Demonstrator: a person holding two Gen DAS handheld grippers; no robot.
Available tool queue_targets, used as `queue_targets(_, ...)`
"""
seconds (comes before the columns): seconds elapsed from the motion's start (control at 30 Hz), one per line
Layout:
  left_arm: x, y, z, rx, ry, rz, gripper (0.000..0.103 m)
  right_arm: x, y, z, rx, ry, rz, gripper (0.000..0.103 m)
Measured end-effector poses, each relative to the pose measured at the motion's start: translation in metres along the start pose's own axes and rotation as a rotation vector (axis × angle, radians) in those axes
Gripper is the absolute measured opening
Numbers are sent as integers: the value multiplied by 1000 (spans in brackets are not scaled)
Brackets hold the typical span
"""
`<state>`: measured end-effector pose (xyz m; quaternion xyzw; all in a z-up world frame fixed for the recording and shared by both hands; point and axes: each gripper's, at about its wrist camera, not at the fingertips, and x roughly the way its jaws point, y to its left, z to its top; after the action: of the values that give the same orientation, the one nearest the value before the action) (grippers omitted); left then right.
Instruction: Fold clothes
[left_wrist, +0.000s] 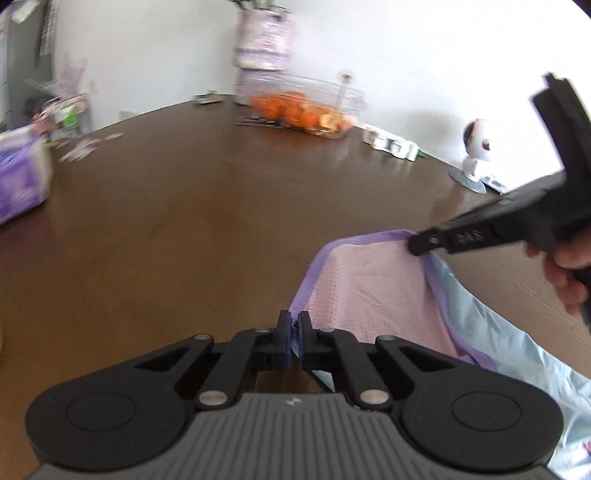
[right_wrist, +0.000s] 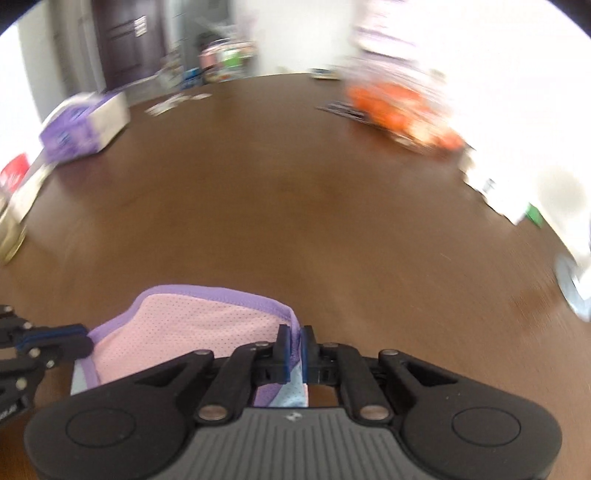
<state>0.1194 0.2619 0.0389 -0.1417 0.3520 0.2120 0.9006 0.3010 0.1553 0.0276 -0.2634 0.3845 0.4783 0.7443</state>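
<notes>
Left wrist view. Left gripper (left_wrist: 294, 334): jaws pressed together, pinching the purple hem of the garment (left_wrist: 373, 291). Garment: pink mesh panel with purple trim and a pale blue part, held over the near right part of the brown table (left_wrist: 177, 229). Right gripper (left_wrist: 415, 246): enters from the right, clamped on the far corner of the same trim; a hand (left_wrist: 565, 273) holds its grip. Wire basket (left_wrist: 306, 107) of orange fruit at the far edge; small white camera (left_wrist: 476, 147) at the far right edge; purple box (left_wrist: 22, 181) at the left edge.

Right wrist view, blurred. Right gripper (right_wrist: 294, 345): jaws closed on the garment's (right_wrist: 192, 325) purple trim. Left gripper (right_wrist: 83, 341): at the left, nipping the opposite corner. Table (right_wrist: 277, 184) beyond, purple box (right_wrist: 85, 125) far left.
</notes>
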Motion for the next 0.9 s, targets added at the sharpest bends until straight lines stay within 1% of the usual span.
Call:
queue_targets(0.17, 56, -31, 32, 94, 8, -73, 3, -21, -59, -22, 139, -18, -110, 4)
queue_targets(0.23, 82, -49, 38, 137, 11, -138, 3, -31, -87, -37, 212, -22, -143, 4)
queue_targets(0.27, 93, -62, 39, 164, 14, -167, 3, -35, -100, -45, 247, -21, -158, 4)
queue_targets(0.33, 108, -95, 47, 208, 24, -197, 3, -44, -126, -63, 300, -10, -203, 4)
queue_targets(0.43, 123, -148, 56, 254, 37, -293, 3, -68, -160, -102, 377, 0, -262, 4)
queue_targets(0.53, 131, -207, 59, 316, 62, -369, 3, -97, -194, -143, 482, -1, -313, 4)
queue_targets(0.6, 135, -246, 58, 362, 77, -416, 3, -123, -209, -173, 544, -5, -353, 4)
queue_targets(0.7, 131, -298, 55, 403, 97, -481, 3, -154, -228, -213, 632, -7, -413, 3)
queue_targets(0.8, 123, -339, 49, 446, 102, -517, 3, -181, -236, -250, 726, -28, -446, 3)
queue_targets(0.9, 111, -359, 43, 479, 90, -518, 3, -198, -242, -281, 788, -46, -462, 3)
